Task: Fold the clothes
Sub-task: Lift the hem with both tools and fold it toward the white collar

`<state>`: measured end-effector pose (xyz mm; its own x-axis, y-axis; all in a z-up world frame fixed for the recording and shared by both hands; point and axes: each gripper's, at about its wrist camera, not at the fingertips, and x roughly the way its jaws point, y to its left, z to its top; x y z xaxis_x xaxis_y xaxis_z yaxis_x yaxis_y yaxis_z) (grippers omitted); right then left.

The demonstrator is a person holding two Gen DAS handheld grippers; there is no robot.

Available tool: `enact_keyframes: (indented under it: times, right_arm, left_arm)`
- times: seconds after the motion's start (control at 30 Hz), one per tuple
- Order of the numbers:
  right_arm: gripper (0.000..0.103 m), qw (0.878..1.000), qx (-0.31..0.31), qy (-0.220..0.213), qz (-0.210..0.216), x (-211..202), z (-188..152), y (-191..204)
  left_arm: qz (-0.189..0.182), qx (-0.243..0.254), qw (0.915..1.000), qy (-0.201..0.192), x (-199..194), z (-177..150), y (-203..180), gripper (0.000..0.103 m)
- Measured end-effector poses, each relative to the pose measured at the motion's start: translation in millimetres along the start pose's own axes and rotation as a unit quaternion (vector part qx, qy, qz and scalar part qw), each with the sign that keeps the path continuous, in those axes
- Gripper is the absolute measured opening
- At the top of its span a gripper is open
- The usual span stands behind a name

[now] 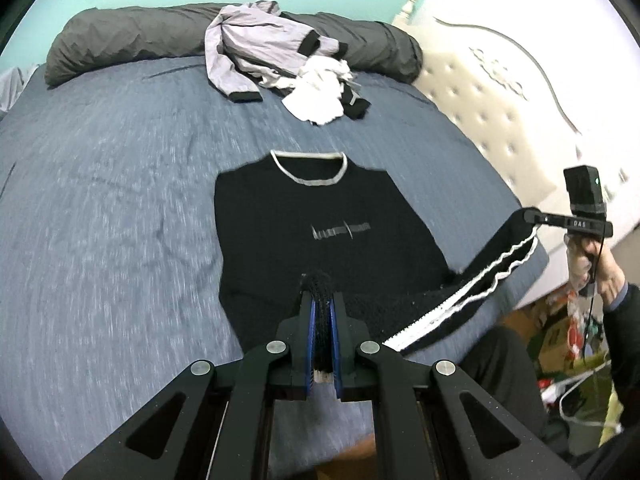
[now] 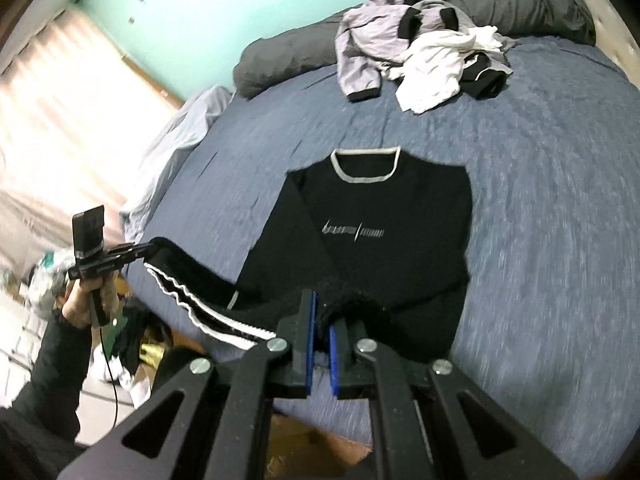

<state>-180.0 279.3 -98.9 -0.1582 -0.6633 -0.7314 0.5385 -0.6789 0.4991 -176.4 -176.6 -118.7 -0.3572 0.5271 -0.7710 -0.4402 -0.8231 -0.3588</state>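
A black sweater (image 1: 320, 208) with a white-trimmed collar lies flat on the blue bed cover (image 1: 120, 200), chest print up. My left gripper (image 1: 320, 296) is shut on the black knit at its near edge. A black band with white zigzag stripes (image 1: 480, 284) stretches from there to my right gripper (image 1: 528, 214), which is shut on the band's far end, off the bed's right side. In the right wrist view the sweater (image 2: 380, 208) lies ahead. There the right gripper (image 2: 322, 304) pinches black knit, and the left gripper (image 2: 150, 247) holds the striped band (image 2: 192, 304) at the left.
A pile of clothes lies at the far end: a lilac jacket (image 1: 248, 36), a white garment (image 1: 316, 96) and a black piece. Behind it lies a grey rolled duvet (image 1: 120, 36). A tufted white headboard (image 1: 500, 92) is at the right. Clutter covers the floor (image 1: 560, 340) beside the bed.
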Motion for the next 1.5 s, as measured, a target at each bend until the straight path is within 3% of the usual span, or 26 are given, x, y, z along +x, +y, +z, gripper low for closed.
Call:
enact_keyframes:
  times: [0.2,0.43,0.7,0.93,1.03,1.07,1.1,1.13,1.27,1.3,1.37,1.5]
  right_arm:
    - [0.005,0.999,0.033,0.002,-0.014,41.8,74.2,-39.0]
    - [0.005,0.996,0.071,0.031,-0.04,107.4,138.3,-98.0]
    - [0.005,0.988,0.131,0.055,-0.055,175.1,168.3,-167.5]
    - [0.01,0.974,0.213,0.059,-0.052,211.9,161.3,-216.1]
    - [0.02,0.972,0.228,0.037,-0.04,208.1,156.5,-223.5]
    - [0.032,0.973,0.228,0.022,-0.041,201.6,156.5,-224.0]
    - [0.056,0.972,0.23,0.006,-0.043,193.2,157.5,-224.9]
    - [0.065,0.972,0.229,-0.008,-0.046,185.1,158.5,-225.3]
    - [0.068,0.98,0.183,-0.024,-0.08,162.1,163.5,-211.8]
    - [0.068,0.983,0.162,-0.021,-0.086,159.9,163.4,-204.8]
    - [0.068,0.986,0.136,-0.014,-0.094,162.9,160.1,-197.7]
    - [0.068,0.988,0.102,0.009,-0.119,183.3,147.9,-188.7]
  left_arm:
    - [-0.003,-0.039,0.9992,0.003,60.0,74.1,33.0,0.007]
    - [-0.002,-0.093,0.9954,0.023,138.6,113.2,86.2,0.007]
    - [-0.003,-0.131,0.9909,0.033,210.1,131.2,131.7,0.008]
    - [0.009,-0.158,0.9869,0.032,250.1,127.0,146.1,0.01]
    - [0.016,-0.155,0.9878,0.002,239.5,125.8,145.4,0.034]
    - [0.018,-0.156,0.9876,-0.003,236.2,125.2,145.3,0.041]
    - [0.019,-0.157,0.9874,-0.005,232.3,124.9,145.9,0.041]
    - [0.022,-0.156,0.9874,-0.01,227.8,125.0,146.5,0.041]
    - [0.05,-0.126,0.9902,-0.034,208.1,129.6,141.6,0.043]
    - [0.054,-0.12,0.9907,-0.034,207.7,129.6,139.5,0.048]
    - [0.062,-0.107,0.9917,-0.034,207.9,129.0,134.9,0.056]
    - [0.081,-0.072,0.9939,-0.015,220.7,124.2,125.6,0.056]
